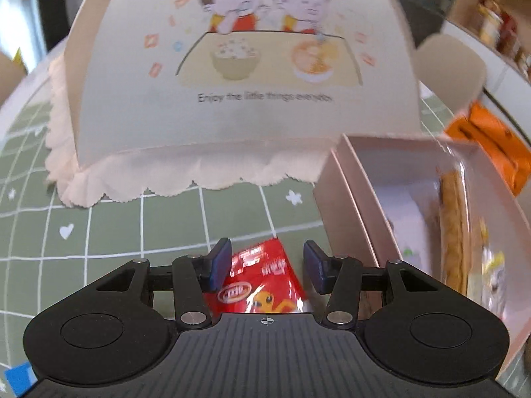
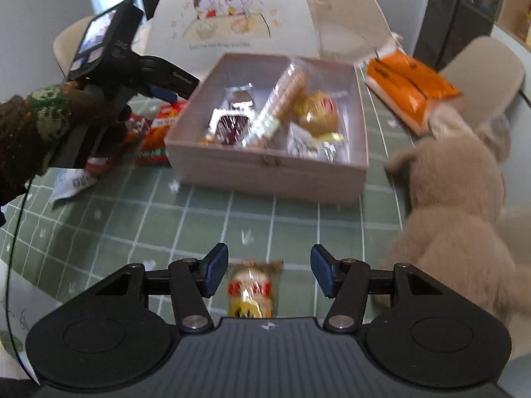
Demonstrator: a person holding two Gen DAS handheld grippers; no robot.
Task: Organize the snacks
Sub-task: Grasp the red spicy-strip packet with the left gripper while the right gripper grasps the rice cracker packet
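Note:
My left gripper (image 1: 267, 265) is open, its fingers either side of a red snack packet (image 1: 262, 285) that lies on the green checked tablecloth just left of the pink box (image 1: 351, 205). My right gripper (image 2: 268, 273) is open over a small yellow and red snack packet (image 2: 254, 293) on the cloth, in front of the pink box (image 2: 265, 169). The box holds several wrapped snacks (image 2: 282, 109). The left gripper (image 2: 159, 91) also shows in the right wrist view, at the box's left side, above red packets (image 2: 159, 129).
A domed food cover (image 1: 245, 66) with a cartoon of two children stands behind the box. An orange tissue pack (image 2: 411, 89) lies at the back right. A beige plush toy (image 2: 454, 205) sits right of the box. A white wrapper (image 2: 71, 182) lies at the left.

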